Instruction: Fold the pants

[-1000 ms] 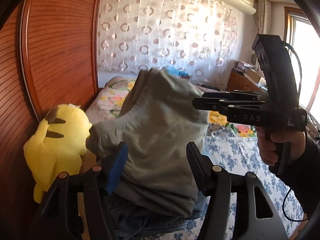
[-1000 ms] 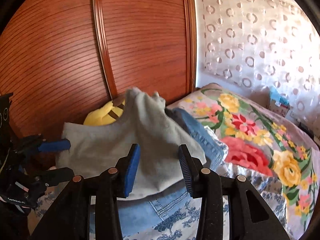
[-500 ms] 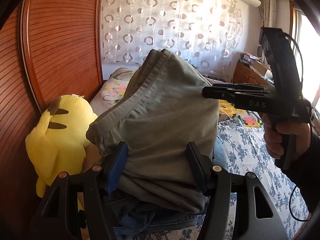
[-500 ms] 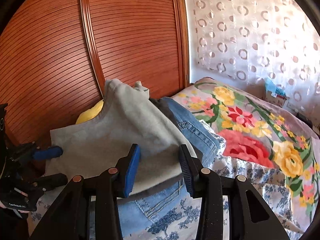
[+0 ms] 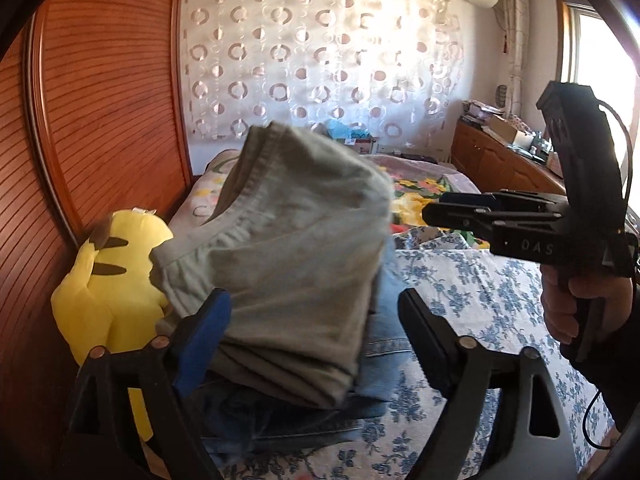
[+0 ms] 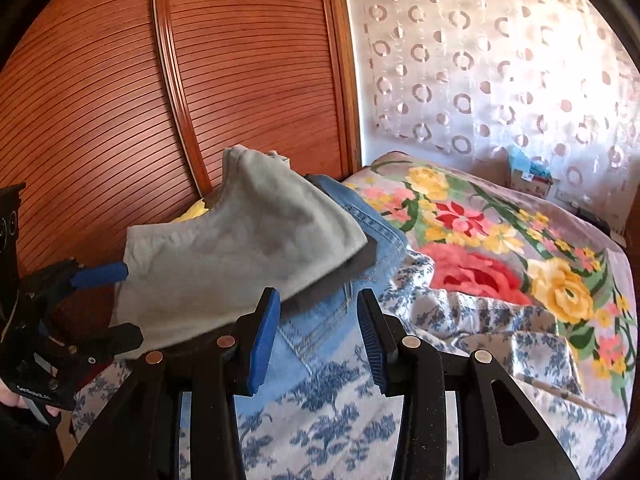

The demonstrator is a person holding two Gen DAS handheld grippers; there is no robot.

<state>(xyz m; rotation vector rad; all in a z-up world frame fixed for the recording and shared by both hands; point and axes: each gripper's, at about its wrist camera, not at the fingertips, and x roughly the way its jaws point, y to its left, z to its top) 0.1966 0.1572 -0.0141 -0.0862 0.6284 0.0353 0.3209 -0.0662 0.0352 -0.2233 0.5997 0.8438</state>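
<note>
Your folded grey-green pants (image 5: pixel 288 256), soft brushed cotton with a stitched waistband, sit on top of a stack of blue denim jeans (image 6: pixel 360 220) on the floral-print bed sheet (image 5: pixel 480 300), beside a plush yellow toy (image 5: pixel 108 292). Your left gripper (image 5: pixel 312 320) is spread wide around the bundle's near end, gripping nothing. Your right gripper (image 6: pixel 316 320) is likewise released, just short of the stack. The pants' edges blur, and the layers beneath are mostly hidden.
</note>
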